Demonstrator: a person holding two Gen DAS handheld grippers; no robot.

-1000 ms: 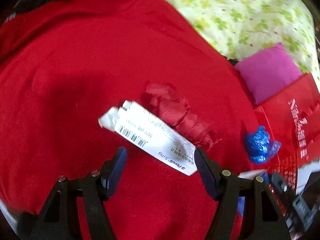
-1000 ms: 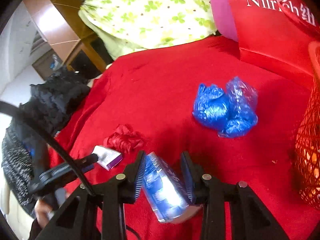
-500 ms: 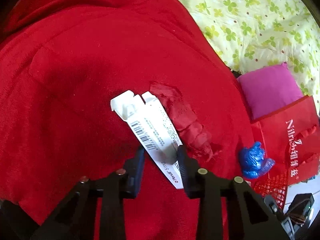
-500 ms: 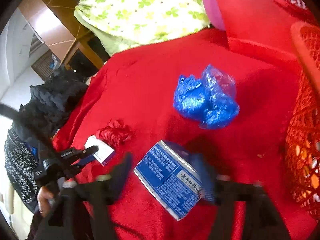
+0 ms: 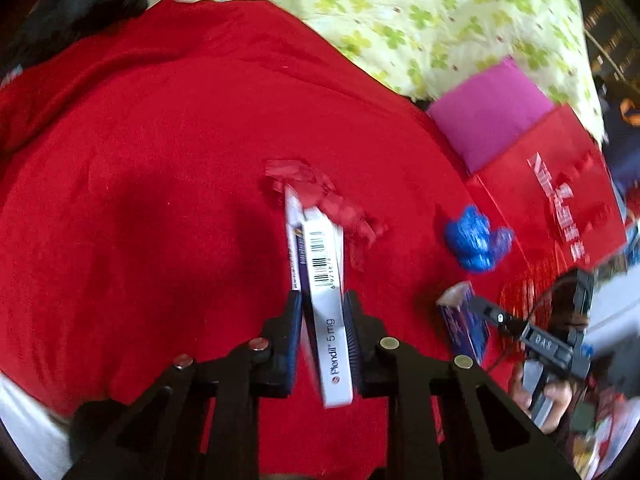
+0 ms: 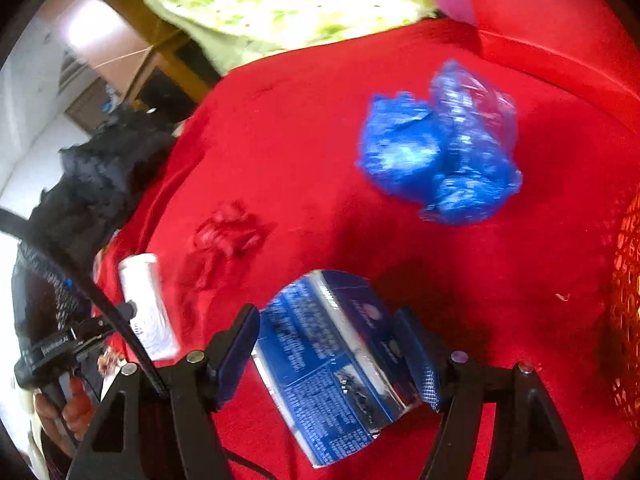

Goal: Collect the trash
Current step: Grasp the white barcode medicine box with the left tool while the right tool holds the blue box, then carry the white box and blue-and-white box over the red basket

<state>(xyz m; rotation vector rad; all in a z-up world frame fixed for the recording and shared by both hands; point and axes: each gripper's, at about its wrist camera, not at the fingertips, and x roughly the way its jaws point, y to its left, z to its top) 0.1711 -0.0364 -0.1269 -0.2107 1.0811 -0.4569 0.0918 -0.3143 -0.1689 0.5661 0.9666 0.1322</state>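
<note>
Red cloth [image 5: 160, 160] covers the whole work surface, with a pale green clover-print quilt [image 5: 420, 12] bunched at its far edge and a magenta cushion [image 5: 492, 112] beside a red bag [image 5: 552, 192] that bears white lettering, too blurred to read in full.

On the white medicine box [image 5: 328, 320] the side panel reads "Plendil 5 mg", with a barcode printed farther up the same face. The left gripper [image 5: 322, 340] is clamped tight on this box, both pads pressing its long sides, and the carton stands on edge pointing away from the camera. Just beyond its far end lies a crumpled red wrapper [image 5: 320, 196].

Between the fingers of the right gripper [image 6: 336, 344] sits a flattened blue carton [image 6: 340, 360], covered in small white print that cannot be read. Its jaws stand well apart; the right pad is against the carton's edge, while a narrow gap shows at the left pad, so no firm grip is evident. A crumpled blue plastic wad [image 6: 440, 148] lies farther off on the cloth, and an orange mesh basket [image 6: 628, 300] shows at the right edge.
</note>
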